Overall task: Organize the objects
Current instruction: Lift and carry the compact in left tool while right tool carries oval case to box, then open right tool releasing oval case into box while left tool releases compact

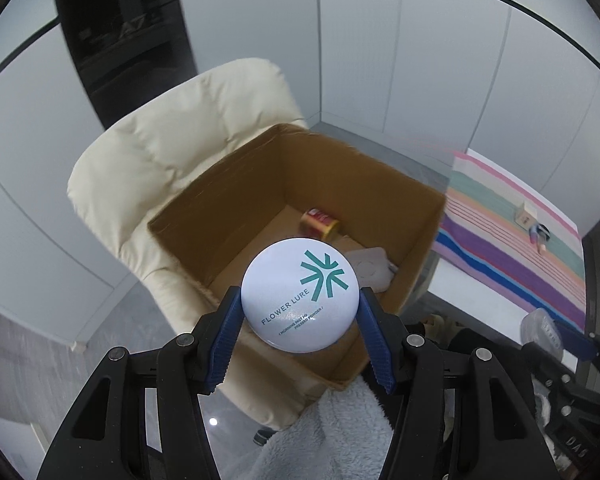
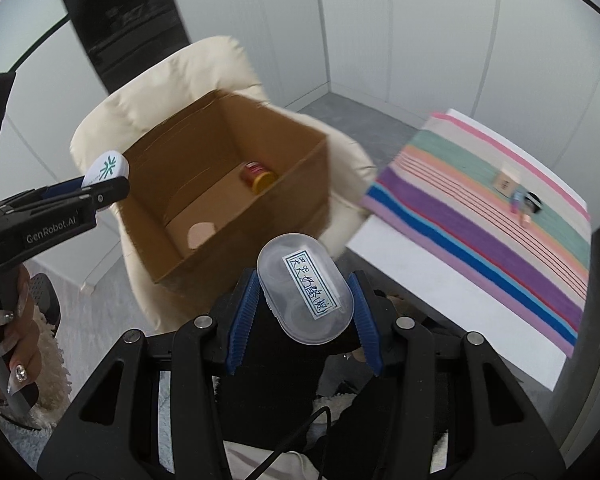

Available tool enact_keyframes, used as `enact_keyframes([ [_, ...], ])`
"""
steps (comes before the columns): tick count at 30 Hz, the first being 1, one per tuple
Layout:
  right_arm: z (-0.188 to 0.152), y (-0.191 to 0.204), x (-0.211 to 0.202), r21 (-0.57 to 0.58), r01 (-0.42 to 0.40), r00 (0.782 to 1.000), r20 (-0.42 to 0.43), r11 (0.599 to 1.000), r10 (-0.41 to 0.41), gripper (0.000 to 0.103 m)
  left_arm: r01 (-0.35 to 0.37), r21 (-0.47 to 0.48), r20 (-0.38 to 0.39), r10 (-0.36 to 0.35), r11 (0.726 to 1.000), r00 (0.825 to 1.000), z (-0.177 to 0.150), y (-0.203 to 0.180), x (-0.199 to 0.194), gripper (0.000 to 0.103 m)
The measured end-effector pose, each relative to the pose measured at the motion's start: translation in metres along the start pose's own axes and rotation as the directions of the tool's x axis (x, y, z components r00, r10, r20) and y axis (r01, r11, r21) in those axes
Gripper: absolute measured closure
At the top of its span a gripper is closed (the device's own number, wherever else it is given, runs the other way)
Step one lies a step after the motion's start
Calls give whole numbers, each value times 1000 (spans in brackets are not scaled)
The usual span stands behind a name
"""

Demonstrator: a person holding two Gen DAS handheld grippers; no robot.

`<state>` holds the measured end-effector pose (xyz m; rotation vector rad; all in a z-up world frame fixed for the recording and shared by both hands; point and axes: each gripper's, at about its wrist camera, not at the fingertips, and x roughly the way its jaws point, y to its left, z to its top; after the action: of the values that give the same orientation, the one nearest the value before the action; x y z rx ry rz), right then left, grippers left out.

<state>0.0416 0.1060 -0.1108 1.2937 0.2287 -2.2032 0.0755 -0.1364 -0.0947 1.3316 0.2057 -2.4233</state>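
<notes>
Over the near edge of the cardboard box (image 1: 296,184), in my left wrist view, my left gripper (image 1: 299,305) has its jaws closed partway on a round white powder compact (image 1: 299,294), one blue pad on each side of its rim. The box sits on a cream armchair (image 1: 172,148); inside lie a red and yellow tin (image 1: 319,222) at the far end and a pale flat case (image 1: 370,268) nearer me. I judge this the carrying step, the compact almost above the opening.

In my right wrist view, my right gripper (image 2: 305,300) clamps a clear oval case (image 2: 305,288) with a handwritten label, near the box's right side and not yet over it. Small items remain on the striped cloth (image 2: 480,216), far right. Next, I think, each load must come well inside the walls before either pair of jaws widens.
</notes>
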Motion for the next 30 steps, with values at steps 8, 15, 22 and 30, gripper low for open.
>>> enact_keyframes([
  [8,12,31,26,-62,-24,999,-43,998,21,55,0,17,5,0,1000,1000,8,9,13,45],
  [15,39,51,49,-122,-1,999,-41,993,-4,55,-11,28,-18,12,1000,1000,31,17,47,45],
  [22,82,74,83,-172,23,1000,-12,985,-26,55,1,19,-19,-1,1000,1000,65,19,79,44],
  [30,130,91,115,-201,38,999,33,979,-32,48,25,-85,-48,-29,996,998,81,49,101,16],
])
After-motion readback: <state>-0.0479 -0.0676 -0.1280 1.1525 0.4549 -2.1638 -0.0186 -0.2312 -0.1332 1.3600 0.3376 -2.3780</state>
